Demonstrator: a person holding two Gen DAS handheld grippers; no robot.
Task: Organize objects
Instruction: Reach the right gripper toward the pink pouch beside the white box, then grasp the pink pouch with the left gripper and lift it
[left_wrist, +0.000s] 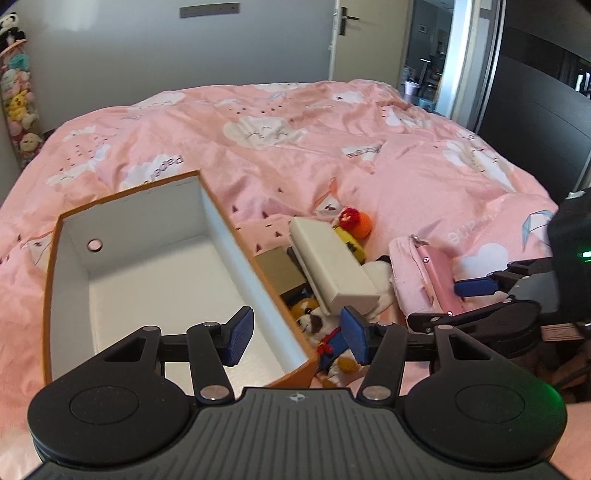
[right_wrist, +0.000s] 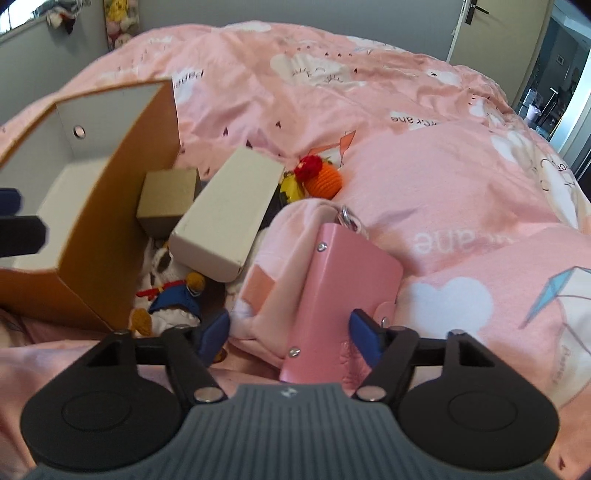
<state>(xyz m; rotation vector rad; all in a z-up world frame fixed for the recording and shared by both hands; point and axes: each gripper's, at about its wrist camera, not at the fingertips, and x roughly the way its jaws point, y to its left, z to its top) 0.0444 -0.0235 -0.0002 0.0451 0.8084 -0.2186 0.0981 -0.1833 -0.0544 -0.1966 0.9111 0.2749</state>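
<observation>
I judge the step in hand to be the pick-up of the pink leather-look key wallet with metal studs, which lies on a folded pale pink cloth on the pink cloud-print duvet, near the 6 o'clock edge of the right wrist view. My right gripper points steeply down over it with its blue pads on either side of the wallet and some of the cloth; the jaws are partly spread, and I cannot see either pad pressing on the wallet yet, so I count it as not gripped. My left gripper is spread wide and pinches nothing; it hovers tilted down astride the near right wall of the empty orange cardboard box with white lining, one pad over the inside and one outside above the small stuffed dog in a blue coat. At about 1 o'clock from that pad lies a long cream rectangular box, leaning on the pile beside a small tan cardboard box, with an orange crocheted toy with a red tuft further off. The next move, I think, calls for closing on the wallet alone, without dragging the cloth up, then lifting and carrying it towards 9 o'clock into the box.
</observation>
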